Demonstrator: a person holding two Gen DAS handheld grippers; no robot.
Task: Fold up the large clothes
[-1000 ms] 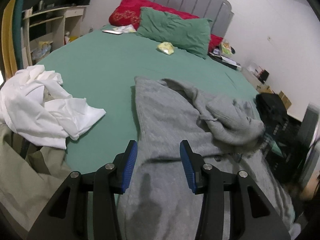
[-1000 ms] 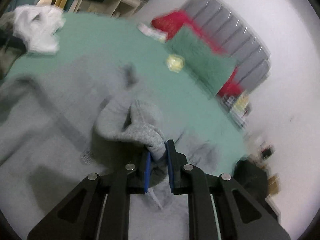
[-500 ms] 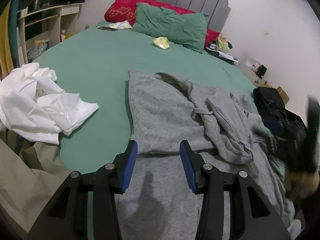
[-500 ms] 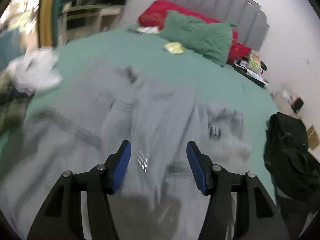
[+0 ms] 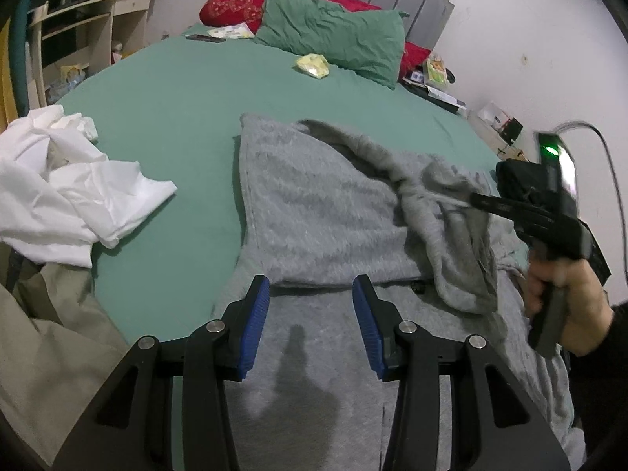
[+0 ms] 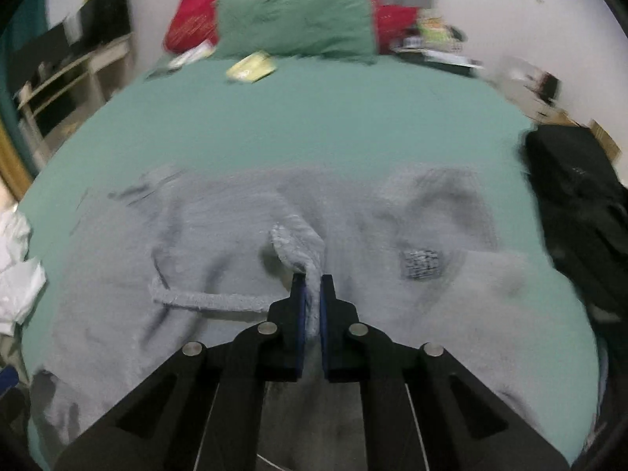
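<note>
A large grey fleece garment (image 5: 322, 204) lies spread on the green bed sheet (image 5: 165, 117), with its hood or sleeve part flopped over to the right. My left gripper (image 5: 310, 290) hovers open over the garment's near part, with nothing between its blue pads. My right gripper (image 6: 312, 278) is shut on a raised fold of the grey garment (image 6: 219, 243) near its middle. The left wrist view shows that same right gripper (image 5: 479, 198) at the right edge, held by a person's hand (image 5: 565, 294). A dark label patch (image 6: 422, 263) shows on the fabric.
A crumpled white cloth (image 5: 59, 180) and a beige garment (image 5: 47, 333) lie at the bed's left edge. A green pillow (image 5: 333, 35), red pillow (image 5: 231, 4) and yellow packet (image 5: 312, 64) sit by the headboard. A black bag (image 6: 577, 196) stands right of the bed, shelves (image 5: 78, 39) at the left.
My right gripper let go of the bunched grey part, opened, swung across the garment and shut on a fold near its middle. The left gripper stayed open and almost still.
</note>
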